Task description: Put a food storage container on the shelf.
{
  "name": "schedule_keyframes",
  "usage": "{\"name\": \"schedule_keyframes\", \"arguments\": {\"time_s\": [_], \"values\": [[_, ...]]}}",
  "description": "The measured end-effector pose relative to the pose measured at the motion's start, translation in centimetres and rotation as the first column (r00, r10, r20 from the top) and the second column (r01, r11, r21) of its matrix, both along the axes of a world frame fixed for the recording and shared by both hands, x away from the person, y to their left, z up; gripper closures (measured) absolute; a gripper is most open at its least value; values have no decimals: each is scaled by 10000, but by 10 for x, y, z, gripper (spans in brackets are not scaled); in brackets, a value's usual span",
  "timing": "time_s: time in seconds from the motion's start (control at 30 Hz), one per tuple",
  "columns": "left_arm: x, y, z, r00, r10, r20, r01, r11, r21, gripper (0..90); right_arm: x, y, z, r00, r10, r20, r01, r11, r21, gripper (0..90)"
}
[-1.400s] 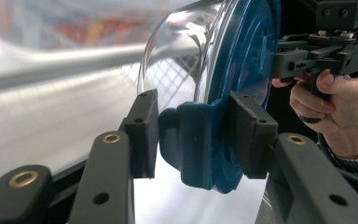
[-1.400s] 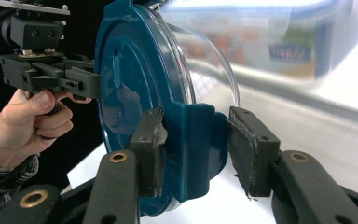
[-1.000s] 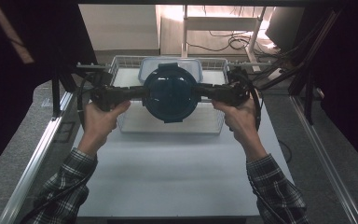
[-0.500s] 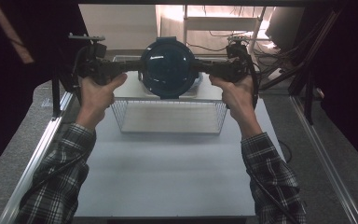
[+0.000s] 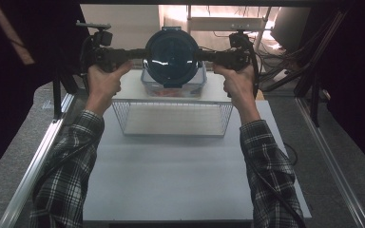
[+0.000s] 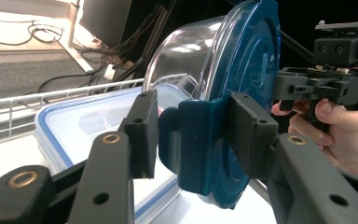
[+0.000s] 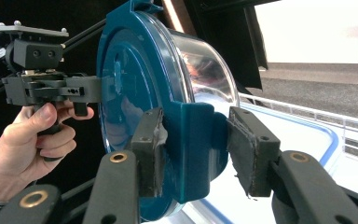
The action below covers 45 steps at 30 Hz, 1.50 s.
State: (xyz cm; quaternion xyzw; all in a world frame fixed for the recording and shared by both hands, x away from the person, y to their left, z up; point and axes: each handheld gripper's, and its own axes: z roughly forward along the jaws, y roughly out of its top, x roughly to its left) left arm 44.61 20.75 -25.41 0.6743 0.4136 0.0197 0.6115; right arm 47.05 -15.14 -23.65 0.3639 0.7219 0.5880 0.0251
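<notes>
While we pinch each side tab of the round clear bowl with the blue lid, left gripper and right gripper hold it tipped on edge, directly above the rectangular clear container.

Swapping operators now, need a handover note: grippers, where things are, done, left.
Left gripper: shut on the left clip tab of the round container.
Right gripper: shut on the right clip tab.
Round container: clear bowl with blue lid, held in the air between both grippers, tipped so the lid faces the person, above the far side of the wire basket.
A rectangular blue-rimmed box lies flat below it.
Done: container lifted.
Left: probably set it down; the spot is unclear.
</notes>
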Motion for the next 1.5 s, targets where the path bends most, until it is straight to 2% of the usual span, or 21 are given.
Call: {"name": "schedule_keyframes", "arguments": {"time_s": [0.1,0.27,0.37,0.47,0.53,0.57,0.6,0.63,0.7,0.73,0.77,0.8,0.83,0.9,0.93,1.0,1.03,1.13,1.27,1.4,1.5], "values": [[6,-1,-3,10000,51,-8,-51,10000,-71,558,5,-1,-2,9999,-36,-119,37,10000,83,570],[8,-2,-2,10000,50,34,-51,10000,53,555,10,-1,-2,9999,-9,-171,12,9999,146,564],[7,-2,-3,9994,105,341,-110,9998,171,548,12,-1,-3,9999,21,-116,-19,9998,191,559],[7,-2,-6,9989,144,457,-150,9998,115,545,14,-1,-5,9999,83,-104,-80,9997,215,555],[6,-3,-5,9969,360,702,-389,9985,398,537,15,-1,-5,9999,103,-24,-103,9997,230,552],[5,-5,-4,9952,562,803,-618,9957,694,534,15,-1,-5,10000,88,26,-88,9998,191,548],[3,-6,-4,9929,711,959,-802,9923,948,576,15,1,-5,9999,67,93,-69,9999,135,541],[4,-9,-3,9915,929,913,-1040,9866,1260,563,15,2,-4,9999,19,140,-20,10000,83,527],[5,-8,-6,9907,1054,860,-1166,9837,1372,577,17,5,-3,10000,-24,24,24,10000,12,514],[5,-8,-7,9917,967,848,-1078,9846,1379,645,18,5,-3,10000,-86,-37,86,10000,38,490],[6,-10,-9,9918,954,847,-1069,9840,1428,648,19,6,-4,9997,-241,-66,241,9997,-42,483],[5,-11,-10,9908,980,930,-1095,9858,1271,631,20,7,-4,9985,-547,43,548,9981,-271,528],[5,-12,-9,9899,1042,958,-1146,9873,1099,615,21,8,-4,9969,-785,30,785,9944,-707,527],[6,-15,-7,9895,1058,981,-1172,9859,1194,647,24,6,-7,9943,-1063,-90,1050,9899,-952,566],[6,-16,-7,9888,1089,1021,-1214,9846,1260,646,25,4,-10,9945,-1044,-65,1037,9924,-664,582],[5,-18,-6,9872,1172,1081,-1324,9803,1464,637,25,4,-10,9936,-1126,-20,1122,9914,-671,586],[4,-19,-6,9864,1219,1100,-1372,9800,1444,627,24,5,-9,9923,-1241,31,1240,9894,-758,597],[-1,-18,-7,9831,1329,1260,-1506,9782,1432,599,14,8,-3,9833,-1675,712,1752,9770,-1214,645],[-12,-10,-7,9819,1294,1386,-1457,9827,1144,664,-4,1,5,9816,-1507,1169,1645,9792,-1187,766],[-22,-5,-12,9858,1045,1311,-1208,9850,1231,771,-23,-6,5,9904,-806,1120,946,9875,-1264,887],[-25,-6,-19,9893,853,1186,-1012,9857,1348,846,-32,0,-2,9932,-303,1126,520,9794,-1949,892]]}}
